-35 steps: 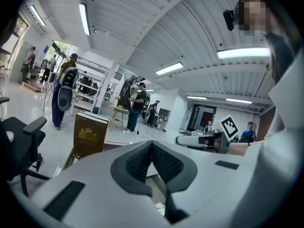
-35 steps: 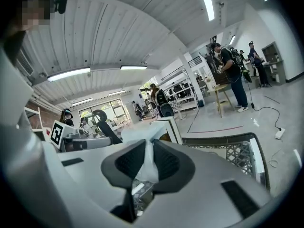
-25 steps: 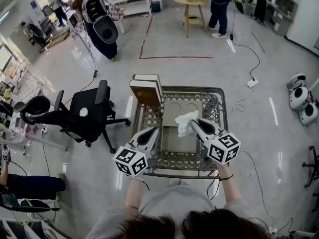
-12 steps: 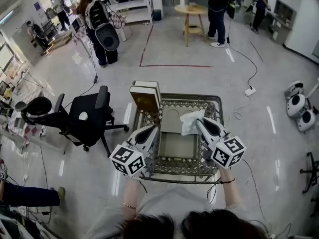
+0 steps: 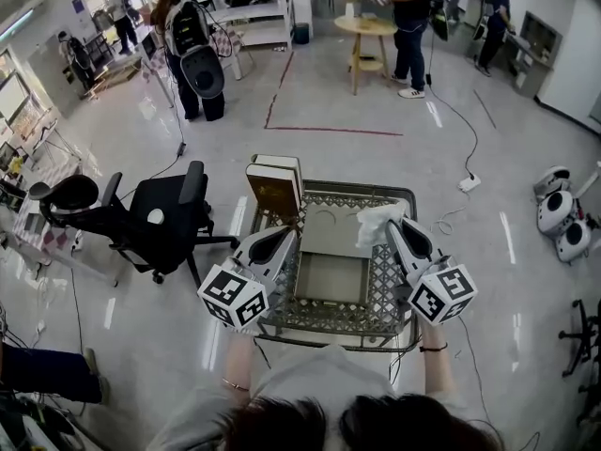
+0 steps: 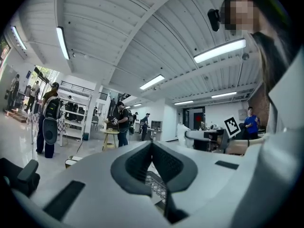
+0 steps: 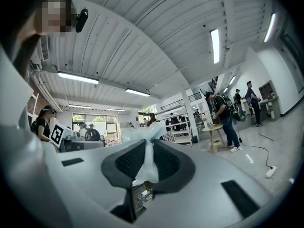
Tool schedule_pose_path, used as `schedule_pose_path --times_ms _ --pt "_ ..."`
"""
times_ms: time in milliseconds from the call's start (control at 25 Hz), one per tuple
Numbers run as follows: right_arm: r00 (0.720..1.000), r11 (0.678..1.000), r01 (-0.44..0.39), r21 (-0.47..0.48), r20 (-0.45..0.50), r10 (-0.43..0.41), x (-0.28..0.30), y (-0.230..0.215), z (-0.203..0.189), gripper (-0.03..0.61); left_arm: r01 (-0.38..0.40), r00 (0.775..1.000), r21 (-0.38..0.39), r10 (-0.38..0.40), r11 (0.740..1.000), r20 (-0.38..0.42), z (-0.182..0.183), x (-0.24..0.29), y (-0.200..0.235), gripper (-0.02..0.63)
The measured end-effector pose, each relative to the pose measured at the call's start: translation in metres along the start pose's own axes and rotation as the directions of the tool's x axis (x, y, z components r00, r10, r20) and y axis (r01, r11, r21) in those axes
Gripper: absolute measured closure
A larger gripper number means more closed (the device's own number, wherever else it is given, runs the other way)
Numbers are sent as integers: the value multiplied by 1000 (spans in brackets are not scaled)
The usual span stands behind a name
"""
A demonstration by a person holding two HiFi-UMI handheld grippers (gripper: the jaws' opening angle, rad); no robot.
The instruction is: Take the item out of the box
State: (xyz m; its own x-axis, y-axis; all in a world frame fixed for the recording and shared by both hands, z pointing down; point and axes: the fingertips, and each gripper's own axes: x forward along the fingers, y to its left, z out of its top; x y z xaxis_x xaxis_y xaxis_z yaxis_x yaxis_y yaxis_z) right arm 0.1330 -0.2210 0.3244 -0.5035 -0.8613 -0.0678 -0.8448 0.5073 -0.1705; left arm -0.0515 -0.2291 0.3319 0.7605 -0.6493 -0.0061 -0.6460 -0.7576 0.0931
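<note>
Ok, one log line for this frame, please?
right gripper: shut on crumpled white soft item, clear of open beige cardboard box | left gripper: shut, empty

Two grippers, left gripper (image 5: pixel 280 238) and right gripper (image 5: pixel 394 225); one white tissue (image 5: pixel 376 220); one cardboard box (image 5: pixel 331 225); one lattice table (image 5: pixel 329 320); two books (image 5: pixel 274 184) at eleven o'clock; one office chair (image 5: pixel 160 209) at nine.

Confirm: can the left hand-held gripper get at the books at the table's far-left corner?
Probably yes: the left hand-held gripper is empty, jaws together, and nothing stands between it and the books.
</note>
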Motion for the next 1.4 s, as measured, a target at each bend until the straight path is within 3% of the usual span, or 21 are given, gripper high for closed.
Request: schedule_pose_path --times_ms 520,1400 --pt "997 997 71 -35 36 -70 -5 -17 13 512 -35 999 18 35 999 33 14 -6 14 597" --pt "996 995 86 -53 40 -84 -2 -19 13 512 -24 999 20 24 1000 26 13 -2 17 597"
